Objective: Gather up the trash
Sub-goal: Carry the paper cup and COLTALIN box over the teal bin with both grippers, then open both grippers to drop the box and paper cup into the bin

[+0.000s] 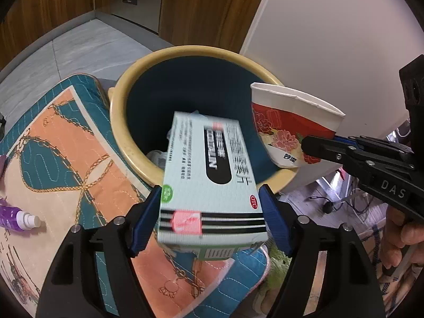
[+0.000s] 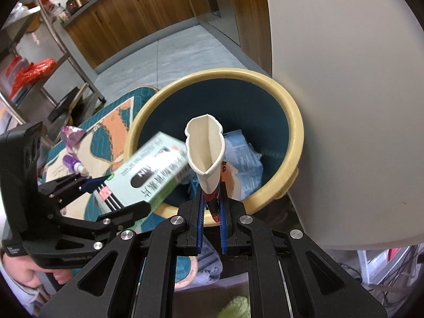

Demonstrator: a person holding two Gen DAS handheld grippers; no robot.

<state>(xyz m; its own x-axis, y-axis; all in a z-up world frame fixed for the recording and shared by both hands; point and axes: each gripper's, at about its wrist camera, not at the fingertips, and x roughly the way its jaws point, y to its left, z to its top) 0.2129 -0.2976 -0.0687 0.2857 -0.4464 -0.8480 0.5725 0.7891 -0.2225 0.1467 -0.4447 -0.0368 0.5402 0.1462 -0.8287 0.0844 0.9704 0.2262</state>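
Trash is held in both grippers over a round bin with a cream rim and a dark blue inside. In the left wrist view the left gripper has its blue pads pressed on the two long sides of a pale green medicine box, whose far end pokes over the bin's near rim (its print is blurred). To the right in that view, the right gripper pinches a red and white paper cup with a flower pattern, held above the bin's right side.

In the right wrist view the right gripper has its jaws narrow, squeezing the paper cup flat near its base, so the mouth is crushed to a slit. The cup stands above the bin, where crumpled blue and white wrappers lie inside. At left the left gripper carries the medicine box over the bin's left rim.

Near and left of the bin lies a quilted mat in teal and orange, with a small purple bottle lying on it.
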